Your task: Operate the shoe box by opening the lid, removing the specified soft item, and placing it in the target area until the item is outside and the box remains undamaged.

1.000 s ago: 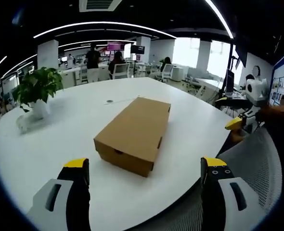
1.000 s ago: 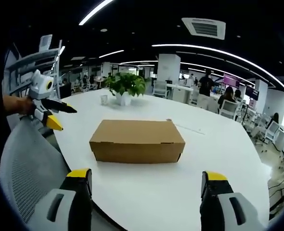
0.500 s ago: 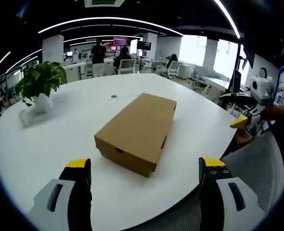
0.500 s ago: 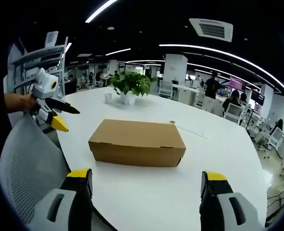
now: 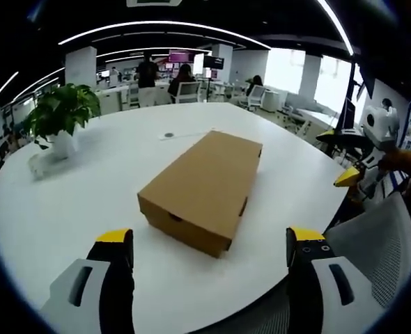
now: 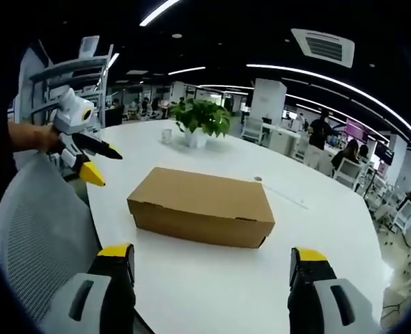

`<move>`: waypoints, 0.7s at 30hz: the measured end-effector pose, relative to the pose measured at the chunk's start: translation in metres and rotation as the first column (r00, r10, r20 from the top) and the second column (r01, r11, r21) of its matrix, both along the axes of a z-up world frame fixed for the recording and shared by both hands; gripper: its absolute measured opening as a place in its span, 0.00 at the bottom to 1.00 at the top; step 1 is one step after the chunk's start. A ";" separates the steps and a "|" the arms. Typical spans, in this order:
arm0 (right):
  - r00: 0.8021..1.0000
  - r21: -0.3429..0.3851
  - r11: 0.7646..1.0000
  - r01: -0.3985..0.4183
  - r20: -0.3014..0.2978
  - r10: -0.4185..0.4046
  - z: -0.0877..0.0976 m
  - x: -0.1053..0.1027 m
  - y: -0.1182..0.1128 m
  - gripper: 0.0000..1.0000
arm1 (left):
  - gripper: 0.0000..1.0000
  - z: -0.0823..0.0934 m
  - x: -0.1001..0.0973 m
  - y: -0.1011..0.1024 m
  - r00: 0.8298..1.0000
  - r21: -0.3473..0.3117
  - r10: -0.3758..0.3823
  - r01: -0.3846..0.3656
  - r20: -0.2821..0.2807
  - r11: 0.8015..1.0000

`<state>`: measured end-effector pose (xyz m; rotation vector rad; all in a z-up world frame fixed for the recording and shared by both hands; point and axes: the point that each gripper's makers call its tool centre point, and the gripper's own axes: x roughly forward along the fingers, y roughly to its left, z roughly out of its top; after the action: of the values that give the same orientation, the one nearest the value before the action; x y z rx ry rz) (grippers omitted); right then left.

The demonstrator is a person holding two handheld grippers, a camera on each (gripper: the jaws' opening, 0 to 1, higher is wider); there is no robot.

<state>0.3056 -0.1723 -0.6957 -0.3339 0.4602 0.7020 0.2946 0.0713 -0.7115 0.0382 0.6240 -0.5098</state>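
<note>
Left gripper view puts the left gripper (image 5: 204,240) nearest, its yellow-tipped jaws spread wide with nothing between them, hovering short of the shoe box (image 5: 204,186), which lies flat on the round white table (image 5: 73,209) with one short end turned toward this gripper. The right gripper view shows the right gripper (image 6: 209,254) in the same state, jaws well apart and empty, facing one long side of the shoe box (image 6: 200,206) from across a bare stretch of table. In that view the left gripper (image 6: 86,153) appears off to the left of the box, above a grey mesh chair back (image 6: 38,236); neither gripper touches the cardboard. The lid sits fully closed, so the soft item is out of sight, presumably inside, and no target area can be picked out. Beyond the box stands a potted plant (image 6: 204,122), and farther off is an office with desks and people. The step in hand looks like the approach before opening. The next move likely calls for steadying the box base with one gripper and catching the lid's edge with the other, lifting gently so the cardboard is not creased.
</note>
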 end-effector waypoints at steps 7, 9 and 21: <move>1.000 0.012 1.000 -0.020 0.005 0.020 -0.001 0.010 0.002 0.90 | 0.93 -0.004 0.005 -0.001 1.000 -0.001 0.011 -0.011 -0.010 1.000; 1.000 0.014 1.000 -0.021 0.008 0.021 -0.001 0.015 0.000 0.90 | 0.93 -0.005 0.007 -0.003 1.000 -0.010 0.018 -0.018 -0.014 1.000; 1.000 0.037 0.999 -0.023 0.001 0.023 -0.002 0.047 -0.009 0.88 | 0.90 -0.016 0.018 -0.016 0.999 -0.004 0.028 -0.028 -0.027 1.000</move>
<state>0.3524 -0.1818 -0.6972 -0.3048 0.4431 0.7323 0.3124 0.0549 -0.7276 0.0180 0.6493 -0.4853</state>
